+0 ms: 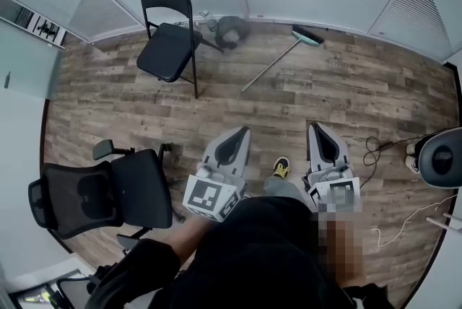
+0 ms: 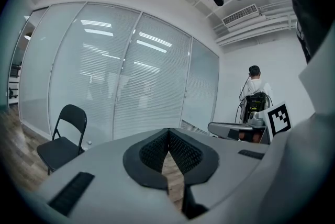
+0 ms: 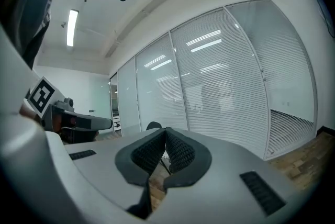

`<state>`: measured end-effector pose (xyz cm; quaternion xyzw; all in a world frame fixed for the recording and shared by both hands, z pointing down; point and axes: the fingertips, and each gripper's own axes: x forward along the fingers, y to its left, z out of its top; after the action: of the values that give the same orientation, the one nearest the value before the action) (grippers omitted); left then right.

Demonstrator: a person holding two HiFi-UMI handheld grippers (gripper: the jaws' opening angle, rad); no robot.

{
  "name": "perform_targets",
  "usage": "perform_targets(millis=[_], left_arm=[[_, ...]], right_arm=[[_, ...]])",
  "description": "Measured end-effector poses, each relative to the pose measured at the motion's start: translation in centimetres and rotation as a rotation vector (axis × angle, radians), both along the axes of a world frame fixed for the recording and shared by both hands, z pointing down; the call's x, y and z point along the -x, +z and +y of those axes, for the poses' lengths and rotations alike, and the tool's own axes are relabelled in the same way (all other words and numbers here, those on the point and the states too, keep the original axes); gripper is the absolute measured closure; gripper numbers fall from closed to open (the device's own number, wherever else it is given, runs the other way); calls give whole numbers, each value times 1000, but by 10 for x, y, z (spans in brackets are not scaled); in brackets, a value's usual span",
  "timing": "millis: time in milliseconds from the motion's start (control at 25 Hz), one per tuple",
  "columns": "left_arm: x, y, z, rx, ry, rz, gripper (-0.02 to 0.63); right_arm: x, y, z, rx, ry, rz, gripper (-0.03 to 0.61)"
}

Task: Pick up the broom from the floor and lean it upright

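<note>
The broom (image 1: 280, 60) lies on the wooden floor near the far glass wall, its teal head (image 1: 307, 37) toward the wall and its handle slanting down to the left. Both grippers are held low in front of the person and point toward it, well short of it. The left gripper (image 1: 236, 136) is shut with nothing in it; in the left gripper view its pads (image 2: 168, 133) meet at the tips. My right gripper (image 1: 320, 131) is shut and empty too, its pads (image 3: 165, 132) touching.
A black folding chair (image 1: 170, 40) stands left of the broom by the wall, with a grey object (image 1: 231, 30) beside it. A black office chair (image 1: 101, 196) is at the near left. Cables (image 1: 375, 149) and a round device (image 1: 440, 159) lie at the right. A person (image 2: 255, 87) stands far off.
</note>
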<state>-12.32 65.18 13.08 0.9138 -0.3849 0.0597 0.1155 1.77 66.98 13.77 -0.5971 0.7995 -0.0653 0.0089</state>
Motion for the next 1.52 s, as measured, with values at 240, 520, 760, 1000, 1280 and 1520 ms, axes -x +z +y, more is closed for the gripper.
perform_targets(millis=[240, 520, 760, 1000, 1280, 1520], left_arm=[[-40, 4, -34, 26, -15, -25, 594], [-53, 12, -63, 52, -18, -33, 594], [-51, 18, -96, 63, -16, -28, 594], [-45, 18, -152, 59, -7, -2, 594], [-31, 11, -218, 44, 27, 22, 594], [-11, 11, -264, 46, 36, 55, 594]], right_arm=[[-36, 15, -38, 20, -16, -38, 561], [-53, 26, -69, 40, -3, -58, 561], [-53, 29, -102, 46, 4, -59, 561], [-45, 25, -155, 50, 4, -44, 561], [-27, 12, -214, 41, 14, 3, 561], [-5, 6, -255, 53, 16, 54, 561]])
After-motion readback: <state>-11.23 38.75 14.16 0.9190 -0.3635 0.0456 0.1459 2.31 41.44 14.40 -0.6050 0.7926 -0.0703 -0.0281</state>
